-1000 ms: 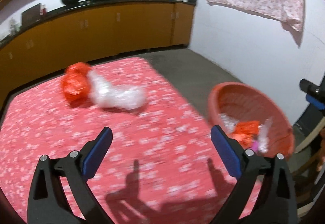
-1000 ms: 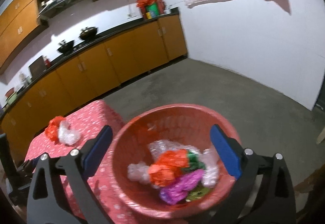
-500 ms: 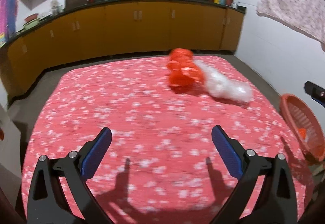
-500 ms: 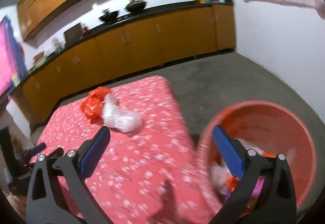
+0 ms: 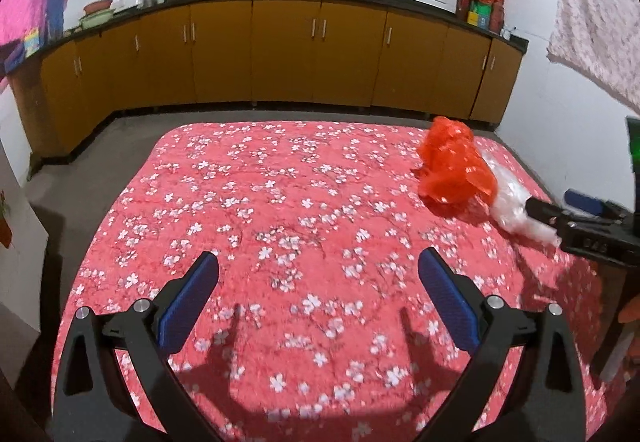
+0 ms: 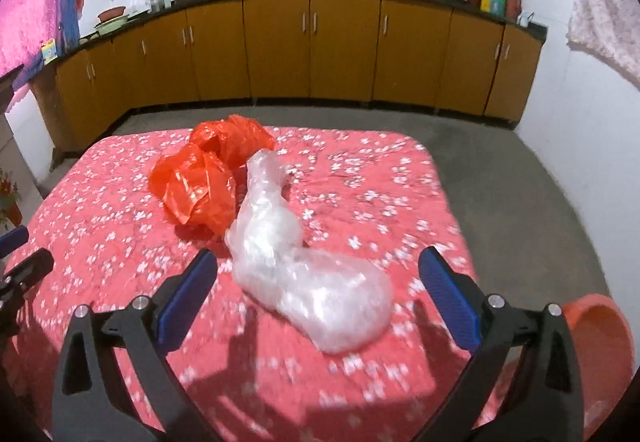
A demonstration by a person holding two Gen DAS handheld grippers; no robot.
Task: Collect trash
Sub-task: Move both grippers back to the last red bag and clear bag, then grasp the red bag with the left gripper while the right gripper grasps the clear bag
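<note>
Right gripper lined up on the clear plastic wad, two pieces of trash left on the worktop

The red flowered worktop (image 6: 100, 201) carries an orange bag (image 6: 200, 185) touching a clear plastic wad (image 6: 304, 274); the wad lies between the spread fingers of the right gripper (image 6: 318, 288), nothing pinched. Best to go lower and close across the wad's thick near end, clear of the orange bag. The left gripper (image 5: 318, 288) hangs spread over bare cloth. Only the right view shows the red basket (image 6: 600, 326) rim beside the worktop; only the left view shows the right gripper's tips at the wad.

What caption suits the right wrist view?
Open right hand-held gripper nears clear plastic bag beside orange bag.
</note>
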